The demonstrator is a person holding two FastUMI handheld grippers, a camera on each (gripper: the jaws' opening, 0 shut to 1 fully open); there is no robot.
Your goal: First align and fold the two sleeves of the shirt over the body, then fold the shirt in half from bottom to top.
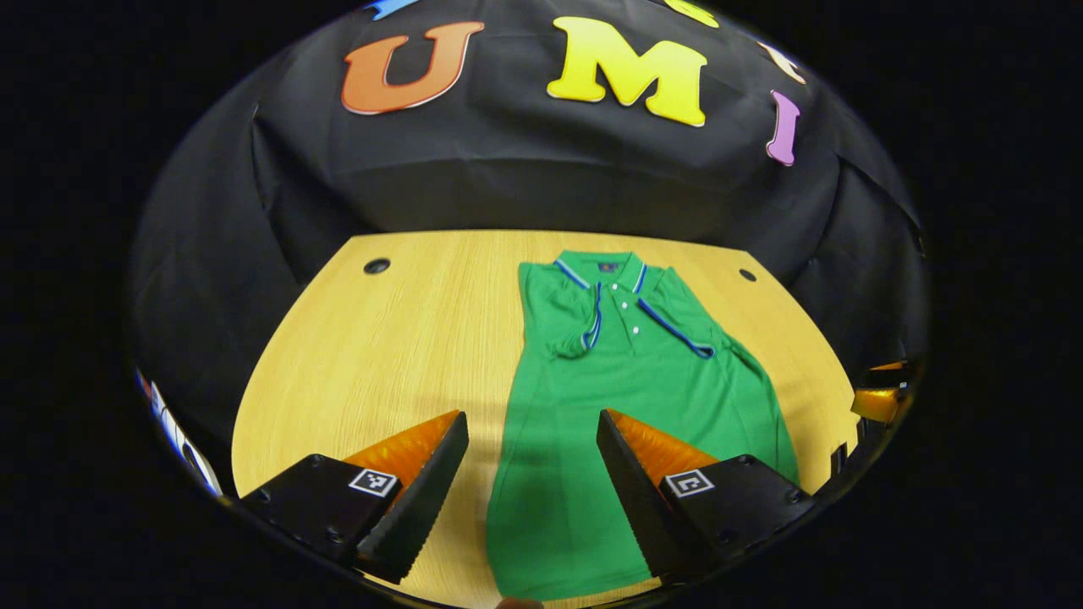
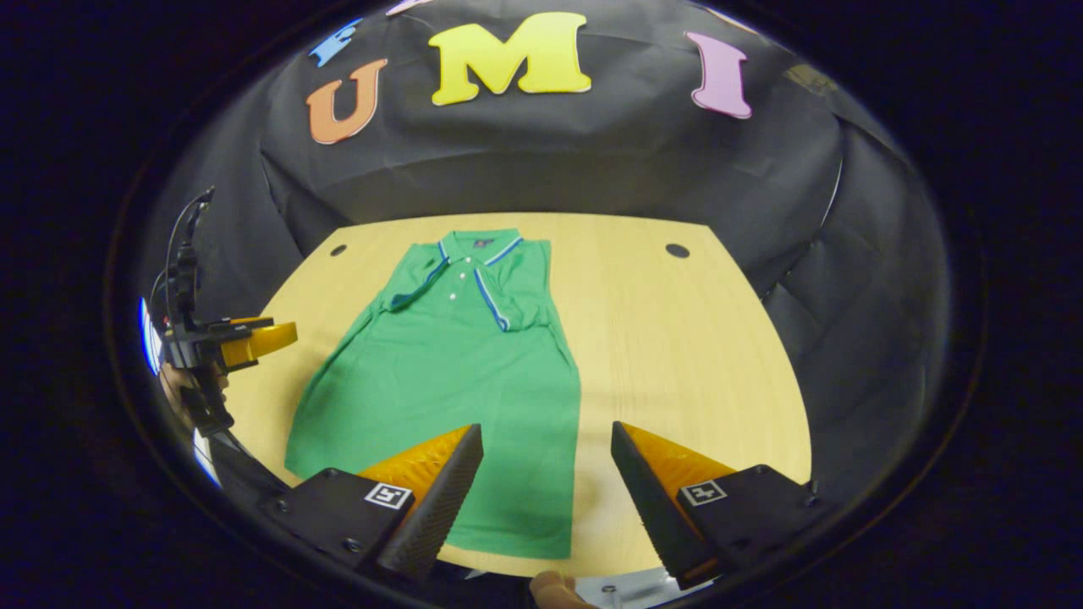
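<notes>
Here the table [image 1: 381, 355] fills mid-frame, the shirt [image 1: 626, 397] flat on it, sleeves folded in, collar at top. Left gripper [image 1: 533, 465], fingers spread, straddles the shirt's lower left edge; right gripper [image 2: 547, 478], likewise spread, straddles its lower right edge.

The shirt [image 1: 630, 397] is a plain bright green, the same even tone over its whole body. Its collar [image 1: 602, 264] is green too, edged with thin stripes of blue and white, and the same blue and white trim runs along the cuffs of both sleeves [image 1: 675, 328]. A row of small white buttons [image 1: 624, 311] sits on the placket below the collar. The table [image 1: 398, 338] under the shirt is light yellow wood with a fine straight grain, and two small dark round holes [image 1: 376, 266] mark its far corners. The cloth wall [image 1: 541, 178] behind the table is black.
</notes>
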